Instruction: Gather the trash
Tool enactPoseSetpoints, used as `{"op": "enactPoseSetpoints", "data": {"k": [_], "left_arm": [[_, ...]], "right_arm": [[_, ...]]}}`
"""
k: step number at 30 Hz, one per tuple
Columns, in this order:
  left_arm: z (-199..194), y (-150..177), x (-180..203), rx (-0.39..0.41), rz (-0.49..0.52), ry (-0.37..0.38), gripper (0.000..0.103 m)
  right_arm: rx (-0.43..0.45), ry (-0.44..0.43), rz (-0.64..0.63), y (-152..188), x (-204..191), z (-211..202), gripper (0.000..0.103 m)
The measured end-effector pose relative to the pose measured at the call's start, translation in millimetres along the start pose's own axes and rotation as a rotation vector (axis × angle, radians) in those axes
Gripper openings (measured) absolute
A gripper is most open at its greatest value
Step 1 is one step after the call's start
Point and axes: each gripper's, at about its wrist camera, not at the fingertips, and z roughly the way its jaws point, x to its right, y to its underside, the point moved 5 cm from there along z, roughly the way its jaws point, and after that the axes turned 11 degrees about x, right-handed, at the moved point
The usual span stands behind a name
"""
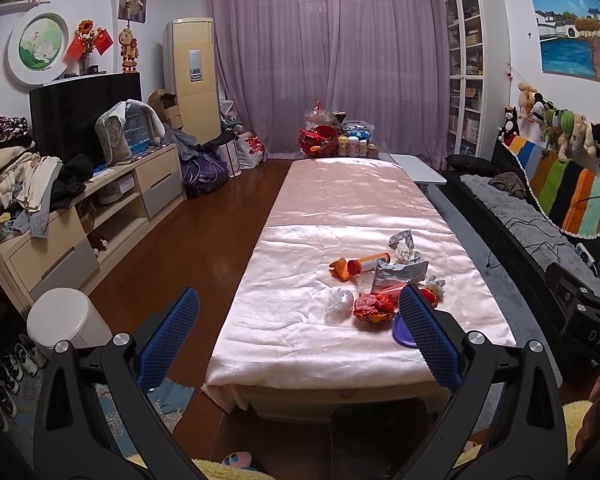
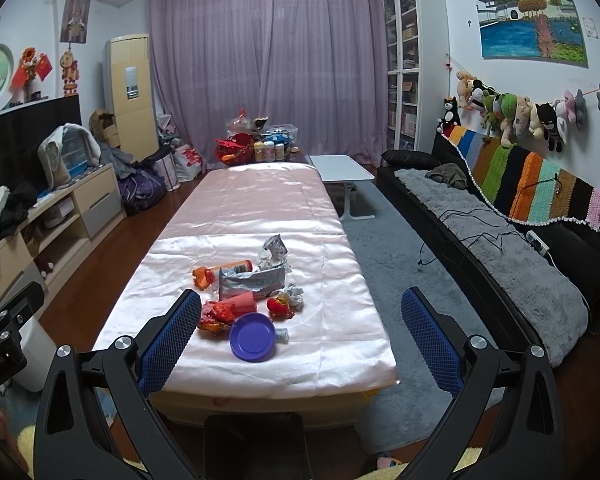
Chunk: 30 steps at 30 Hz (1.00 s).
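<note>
A pile of trash lies on the near end of a long table under a pink satin cloth point(image 1: 340, 208): an orange tube point(image 1: 366, 261), silver foil wrappers point(image 1: 400, 270), a clear crumpled plastic piece point(image 1: 339, 301), a red-gold wrapper point(image 1: 374, 307) and a purple lid point(image 2: 253, 337). The tube point(image 2: 224, 270), foil wrappers point(image 2: 252, 280) and red-gold wrapper point(image 2: 218, 314) also show in the right wrist view. My left gripper point(image 1: 300, 312) is open and empty, short of the table's near edge. My right gripper point(image 2: 300, 312) is open and empty, also short of the table.
A white lidded bin point(image 1: 66, 322) stands on the wood floor left of the table. A low cabinet point(image 1: 100, 208) heaped with clothes lines the left wall. A black sofa point(image 2: 500, 248) with a grey throw runs along the right. A small white side table point(image 2: 342, 170) and containers point(image 1: 342, 136) sit at the far end.
</note>
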Motion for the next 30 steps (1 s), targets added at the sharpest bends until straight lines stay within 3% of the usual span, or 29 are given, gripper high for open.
{"op": "enactPoseSetpoints", "data": {"k": [23, 30], "left_arm": [[-1, 1, 0, 0.004, 0.003, -0.001, 0.095], [-5, -3, -1, 0.003, 0.004, -0.001, 0.095]], "right_arm": [[-0.006, 0.000, 0.005, -11, -3, -1, 0.100], [-0.014, 0.002, 0.009, 5, -4, 3, 0.100]]}}
